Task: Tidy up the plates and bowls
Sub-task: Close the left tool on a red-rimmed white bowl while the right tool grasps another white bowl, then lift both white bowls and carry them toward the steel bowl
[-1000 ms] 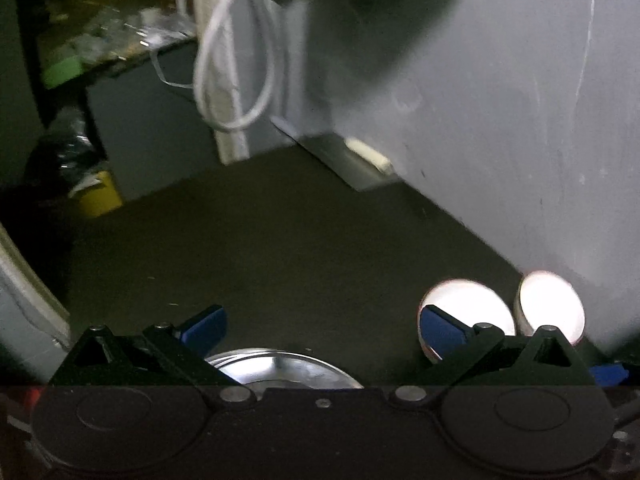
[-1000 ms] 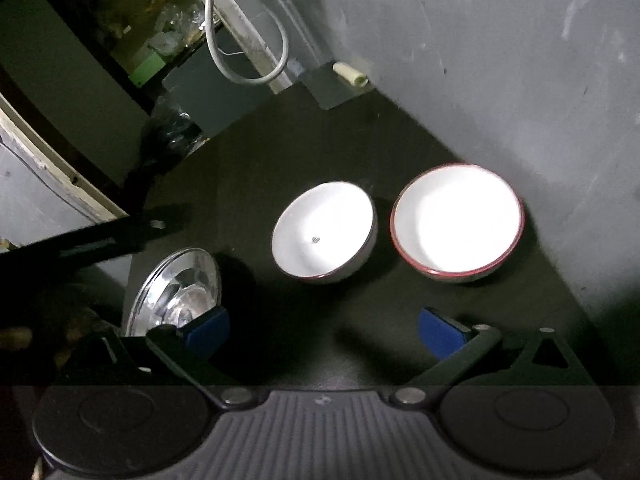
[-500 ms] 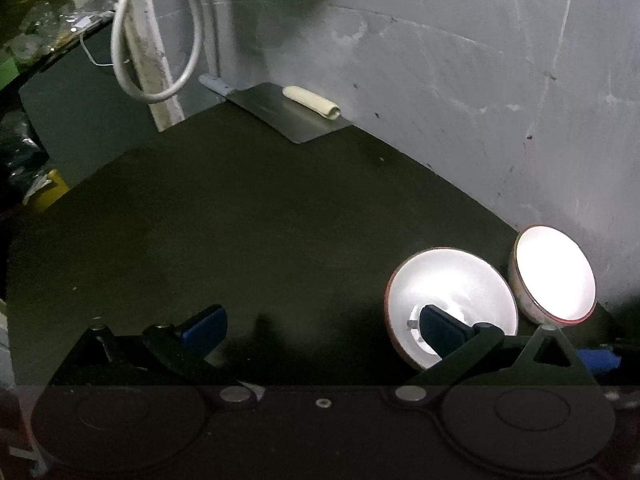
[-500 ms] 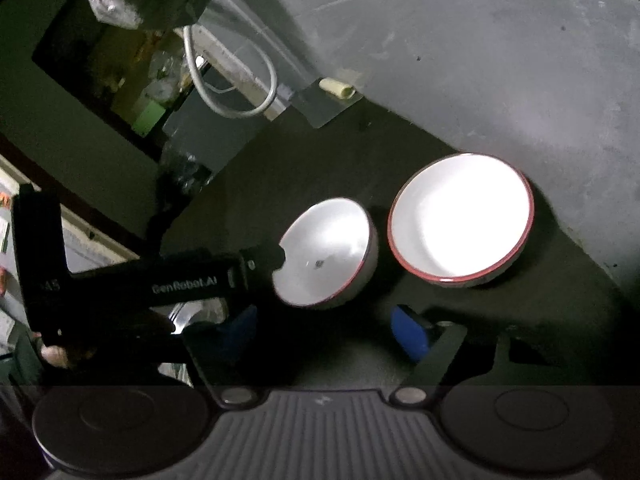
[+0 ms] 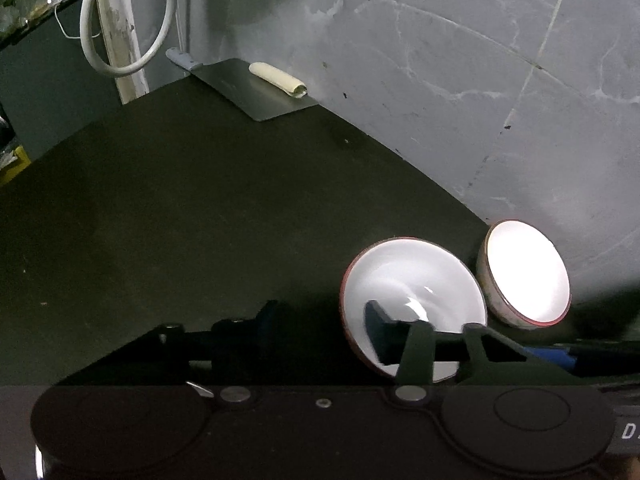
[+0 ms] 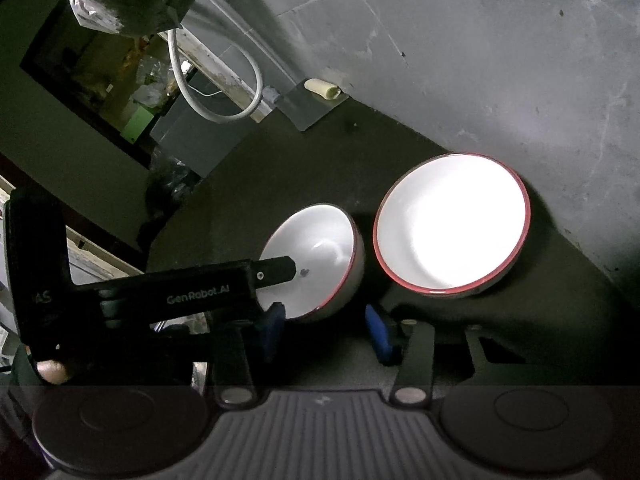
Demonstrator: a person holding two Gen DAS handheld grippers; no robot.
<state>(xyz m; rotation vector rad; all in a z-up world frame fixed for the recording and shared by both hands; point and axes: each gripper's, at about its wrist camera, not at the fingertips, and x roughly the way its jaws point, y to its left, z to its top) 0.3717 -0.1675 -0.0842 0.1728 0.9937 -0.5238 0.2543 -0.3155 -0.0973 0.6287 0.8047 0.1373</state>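
Working over a dark matte countertop [image 5: 200, 208] w/ a grey cracked wall [image 6: 460, 60] behind it. My left claw [image 5: 320, 320] is spread, one finger inside the smaller red-rimmed bowl [image 6: 316, 256], other outside its rim. My right claw [image 6: 326, 328] hangs open, empty, near that bowl. The bigger red-rimmed bowl [image 6: 452, 232] sits at 2 o'clock, just beside it, by the wall. At 12 o'clock: cleaver [image 5: 252, 92] w/ a pale roll [image 5: 278, 79] on the blade; white cable loop [image 5: 128, 20] at 11.

wall [image 5: 440, 80]: grey, cracked | counter [image 5: 200, 200]: dark | light: dim
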